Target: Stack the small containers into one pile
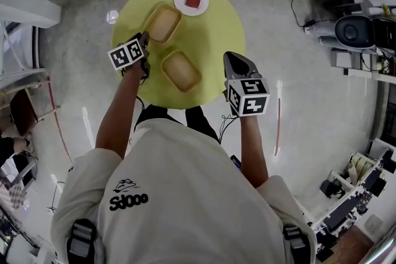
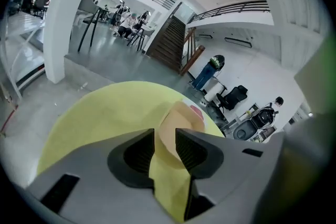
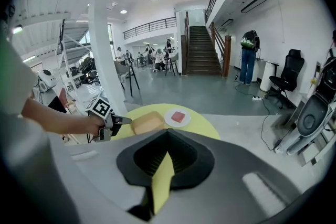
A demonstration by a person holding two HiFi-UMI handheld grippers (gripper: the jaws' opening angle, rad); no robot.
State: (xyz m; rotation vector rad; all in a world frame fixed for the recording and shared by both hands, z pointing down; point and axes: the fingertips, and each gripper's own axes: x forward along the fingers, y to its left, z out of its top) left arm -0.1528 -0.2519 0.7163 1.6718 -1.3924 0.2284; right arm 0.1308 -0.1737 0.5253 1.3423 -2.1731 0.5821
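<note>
Far container (image 1: 163,23) and near container (image 1: 180,70) are set apart on yellow table (image 1: 216,34).
Left gripper (image 1: 145,38) is held with jaws apart near nine o'clock edge; right gripper (image 1: 233,57) is closed at four o'clock.

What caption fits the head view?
Left hand-held gripper open beside the far container; right hand-held gripper shut at table edge.

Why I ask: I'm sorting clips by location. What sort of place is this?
Probably a large open workshop or lab hall: a polished grey concrete floor, a dark staircase, a railed upper balcony, and a black office chair.
</note>
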